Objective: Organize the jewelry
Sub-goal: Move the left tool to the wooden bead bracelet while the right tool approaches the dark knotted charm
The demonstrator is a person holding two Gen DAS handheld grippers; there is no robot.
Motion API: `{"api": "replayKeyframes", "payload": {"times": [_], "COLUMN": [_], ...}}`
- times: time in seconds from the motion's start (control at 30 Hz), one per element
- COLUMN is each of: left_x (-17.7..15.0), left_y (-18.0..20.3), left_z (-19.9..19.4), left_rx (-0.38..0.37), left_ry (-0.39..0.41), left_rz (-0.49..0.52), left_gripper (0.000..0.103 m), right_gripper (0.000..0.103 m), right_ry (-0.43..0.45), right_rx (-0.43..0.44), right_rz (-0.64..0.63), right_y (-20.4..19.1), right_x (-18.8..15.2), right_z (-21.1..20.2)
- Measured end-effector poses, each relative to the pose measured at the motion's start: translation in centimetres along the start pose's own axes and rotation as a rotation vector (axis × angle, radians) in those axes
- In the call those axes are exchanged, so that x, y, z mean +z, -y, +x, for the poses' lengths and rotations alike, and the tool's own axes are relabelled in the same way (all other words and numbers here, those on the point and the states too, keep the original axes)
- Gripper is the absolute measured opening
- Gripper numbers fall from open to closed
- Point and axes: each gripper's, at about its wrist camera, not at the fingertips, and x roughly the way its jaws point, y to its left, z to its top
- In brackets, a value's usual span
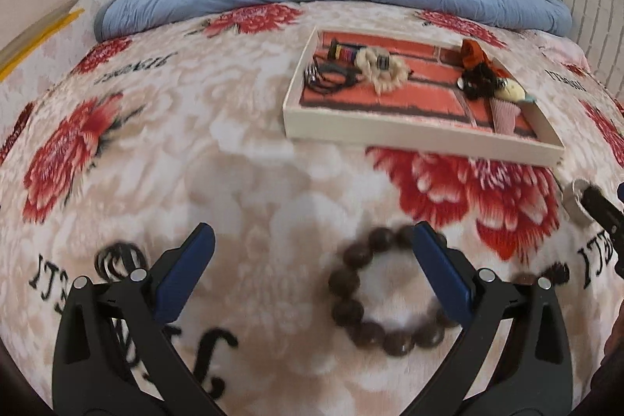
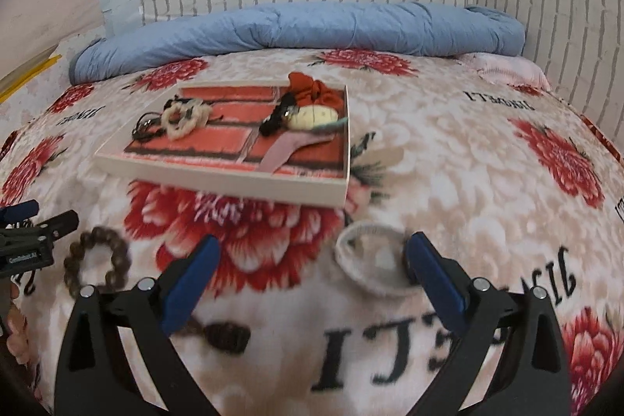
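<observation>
Left gripper (image 1: pixel 312 240): blue-padded fingers (image 1: pixel 183 271) spread wide, holding nothing. The dark brown round-bead bracelet (image 1: pixel 351 283) lies on the bed between them, toward the right-hand finger, which overlaps its beads at 1 o'clock; contact cannot be told.

Right gripper (image 2: pixel 312 252): blue-padded fingers (image 2: pixel 191 279) likewise wide and empty. The pale grey oval fabric hair ring (image 2: pixel 362 271) lies just inside the right-hand finger, which overlaps its edge at 3 o'clock.

Shallow cream rectangular tray with red brick-pattern lining (image 1: pixel 351 127): on the bed at 12 to 1 o'clock of the left gripper, at 11 o'clock of the right. Contents: cream braided ring, black cords, rust-orange scrunchie, pale yellow clip, pink comb-like piece.

Left view only: black coiled spiral tie (image 1: pixel 117 256) at 9 o'clock of the left-hand finger.

Right view only: the left gripper at the frame's 9 o'clock, with a small white label, too small to read.

Cream plush blanket with red flowers (image 2: pixel 448 182): black lettering printed upside down, blurred, unreadable. Rolled blue quilt (image 2: pixel 312 26) at 12 o'clock.
</observation>
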Motion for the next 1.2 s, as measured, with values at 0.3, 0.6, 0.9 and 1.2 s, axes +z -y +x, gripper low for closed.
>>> {"api": "replayKeyframes", "payload": {"times": [0.3,0.6,0.9,1.2], "left_x": [-2.6,-3.0,-3.1,-3.2], "left_y": [0.9,1.1,0.9,1.0], "left_z": [0.0,0.3,1.4,2.0], "left_rx": [0.001,0.008,-0.029,-0.037], "left_ry": [-0.019,-0.019,-0.055,-0.071], "left_rz": [0.031,0.041,0.036,0.034], "left_gripper": [0.098,0.093,0.081,0.077], "right_gripper": [0.094,0.082,0.069,0.062], "right_ry": [-0.040,-0.076,-0.110,-0.136], "right_rx": [0.007,0.026,0.040,0.050], "right_rz": [-0.034,-0.073,-0.095,-0.102], "right_y": [-1.0,-2.0,-2.6,-3.1], "right_x": [-2.7,-3.7,-4.0,-4.3], "right_z": [-0.4,0.3,1.1,1.2]}}
